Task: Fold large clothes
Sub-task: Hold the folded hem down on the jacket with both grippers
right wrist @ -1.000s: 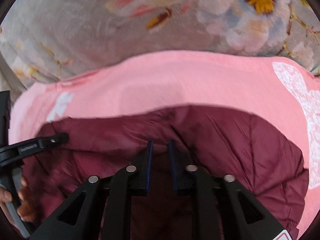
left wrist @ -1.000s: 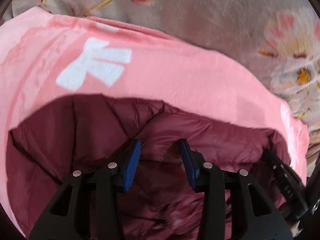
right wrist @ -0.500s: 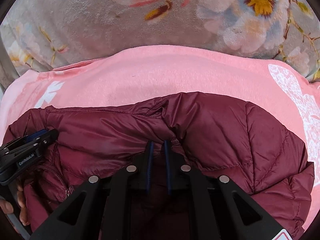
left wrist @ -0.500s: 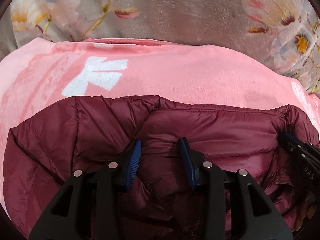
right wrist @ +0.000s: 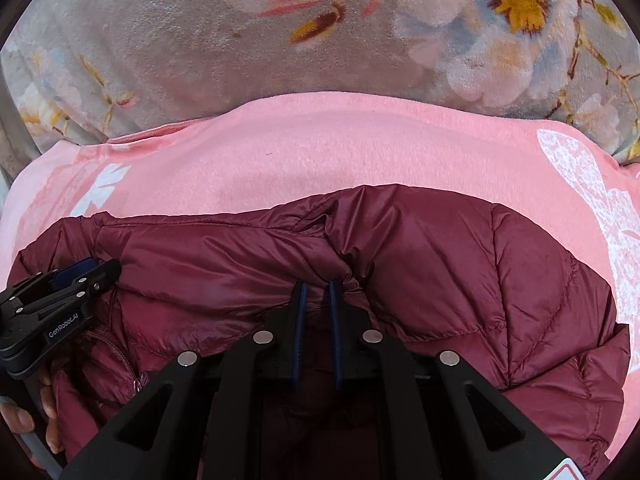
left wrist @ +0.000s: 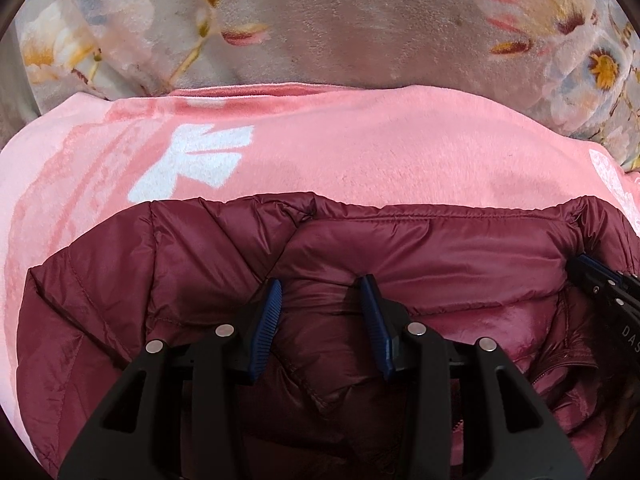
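Subject: one maroon quilted jacket (left wrist: 420,252), lying on a pink blanket (left wrist: 360,152) spread over a flowered cover (left wrist: 340,28). In both wrist views the jacket fills the near half of the frame, its far edge lying across the middle of the blanket. A zip (right wrist: 120,356) shows at the near left of the right wrist view.

Left hand-held gripper (left wrist: 320,300): jaws stand part-way apart with a thick roll of padded fabric bulging between them. The pads appear to bear on that roll, so I judge it clamped on the jacket. It shows also in the right wrist view (right wrist: 86,270), at the jacket's left side, with fingers (right wrist: 48,412) of the person's hand below it.

Right hand-held gripper (right wrist: 318,292): jaws nearly together, with a thin pinch of the shell gathered between the tips; it is clamped on the jacket. Part of it shows at the right edge of the left wrist view (left wrist: 608,284).

Handling, as a judgement: the jacket is light, soft and puffy. Its shell is glossy and likely slippery, so a shallow pinch may slide off. The filling compresses and springs back, so folds will tend to open unless pressed flat. The best holds are at stitched seams or the bound edge, where layers bunch and give the pads something firm. A grip on a single smooth panel is the weaker choice.
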